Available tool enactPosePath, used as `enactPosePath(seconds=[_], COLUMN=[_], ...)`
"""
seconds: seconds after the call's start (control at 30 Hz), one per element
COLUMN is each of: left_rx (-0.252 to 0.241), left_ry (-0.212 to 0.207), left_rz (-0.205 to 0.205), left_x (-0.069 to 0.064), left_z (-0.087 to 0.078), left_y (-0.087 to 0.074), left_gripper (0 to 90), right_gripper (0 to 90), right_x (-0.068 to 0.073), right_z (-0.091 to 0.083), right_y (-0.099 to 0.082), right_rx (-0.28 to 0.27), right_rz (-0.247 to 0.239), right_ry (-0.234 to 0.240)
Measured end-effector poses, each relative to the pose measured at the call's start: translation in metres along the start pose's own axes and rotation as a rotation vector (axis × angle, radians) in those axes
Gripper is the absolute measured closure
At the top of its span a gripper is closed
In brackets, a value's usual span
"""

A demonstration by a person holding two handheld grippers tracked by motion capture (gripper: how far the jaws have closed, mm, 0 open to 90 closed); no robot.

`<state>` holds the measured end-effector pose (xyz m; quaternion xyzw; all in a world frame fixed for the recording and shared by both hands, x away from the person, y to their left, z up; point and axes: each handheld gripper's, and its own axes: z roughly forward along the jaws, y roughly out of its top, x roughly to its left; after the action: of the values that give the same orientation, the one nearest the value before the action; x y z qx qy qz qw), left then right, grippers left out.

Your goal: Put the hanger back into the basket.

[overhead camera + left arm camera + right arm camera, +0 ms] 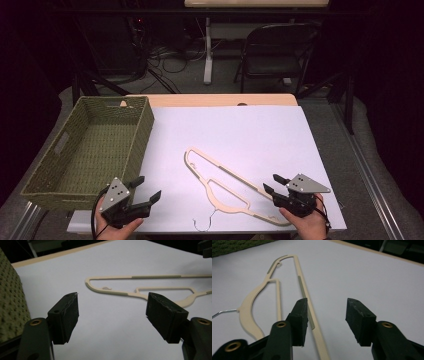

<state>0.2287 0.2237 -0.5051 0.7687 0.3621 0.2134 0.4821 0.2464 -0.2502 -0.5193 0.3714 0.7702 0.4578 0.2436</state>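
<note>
Both my grippers hang unclenched and empty: right gripper [274, 183] just beside the hanger [227, 187], whose long axis runs diagonally away toward the basket [142, 131], left gripper [146, 188] farther off.

No readable text.
Nothing on the basket [95, 145], the clothes hanger [225, 187] or the white sheet [250, 135] carries letters, numbers, labels or brand marks.

Dim room, dark surround; white table sheet [240, 135] lit from above; high view soft, perhaps low-resolution.
</note>
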Motion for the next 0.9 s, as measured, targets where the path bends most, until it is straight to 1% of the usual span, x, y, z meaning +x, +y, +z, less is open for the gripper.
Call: enactPosePath(seconds=[0.03,0.07,0.1,0.13,0.17,0.2,0.23,0.27,0.33,0.37,0.47,0.53,0.57,0.6,0.7,0.73,0.8,0.83,0.87,0.9], left_rx=[0.0,0.011,0.011,0.021,0.027,0.027,0.027,0.025,0.01,0.009,0.004,0.011,0.013,0.013,0.011,0.013,0.016,0.015,0.018,0.016], left_ry=[0.0,-0.002,-0.002,-0.013,-0.019,-0.029,-0.029,-0.036,-0.044,-0.045,-0.051,-0.048,-0.052,-0.053,-0.053,-0.056,-0.054,-0.06,-0.063,-0.063], left_rz=[0.0,0.022,0.022,0.02,0.019,0.018,0.018,0.024,0.019,0.02,0.01,0.017,0.017,0.016,0.014,0.014,0.013,0.015,0.017,0.015], left_x=[0.0,-0.003,-0.003,-0.005,-0.006,-0.008,-0.008,-0.009,-0.01,-0.01,-0.01,-0.009,-0.009,-0.009,-0.009,-0.009,-0.01,-0.01,-0.011,-0.011], left_z=[0.0,0.004,0.004,0.007,0.007,0.007,0.007,0.006,0.005,0.004,0.005,0.006,0.006,0.006,0.006,0.007,0.007,0.007,0.007,0.007], left_y=[0.0,-0.003,-0.003,-0.005,-0.005,-0.007,-0.007,-0.007,-0.007,-0.006,-0.007,-0.007,-0.007,-0.007,-0.007,-0.007,-0.007,-0.007,-0.007,-0.007], left_gripper=[26.7,27.3,27.6,27.6,27.6,27.5,27.5,27.5,27.5,27.6,28.2,28.8,29.4,29.4,30.1,30.4,30.5,30.7,30.7,30.7], right_gripper=[53.3,53.0,53.0,52.5,50.0,49.8,49.8,48.9,48.3,47.8,47.7,47.7,47.8,47.8,47.8,48.0,48.0,48.6,50.0,50.0], right_x=[0.0,0.001,0.001,0.001,0.003,0.004,0.004,0.005,0.008,0.009,0.013,0.014,0.014,0.014,0.011,0.009,0.009,0.008,0.008,0.008], right_z=[0.002,0.005,0.005,0.007,0.008,0.008,0.008,0.009,0.006,0.006,0.006,0.007,0.007,0.007,0.007,0.006,0.006,0.007,0.007,0.007], right_y=[-0.001,-0.002,-0.002,-0.003,-0.003,-0.003,-0.003,-0.003,0.0,0.0,0.003,0.007,0.012,0.012,0.02,0.027,0.029,0.033,0.042,0.042], right_rx=[0.019,0.029,0.029,0.028,0.068,0.07,0.07,0.061,0.084,0.082,0.113,0.136,0.156,0.156,0.184,0.208,0.207,0.218,0.237,0.237], right_rz=[0.002,0.005,0.005,0.004,0.001,-0.003,-0.003,-0.003,0.003,0.003,-0.014,-0.036,-0.053,-0.053,-0.055,-0.054,-0.055,-0.054,-0.079,-0.079], right_ry=[0.01,0.006,0.006,0.003,0.009,0.008,0.008,-0.004,0.006,0.009,0.009,0.007,0.006,0.006,0.015,0.02,0.022,0.038,0.04,0.04])
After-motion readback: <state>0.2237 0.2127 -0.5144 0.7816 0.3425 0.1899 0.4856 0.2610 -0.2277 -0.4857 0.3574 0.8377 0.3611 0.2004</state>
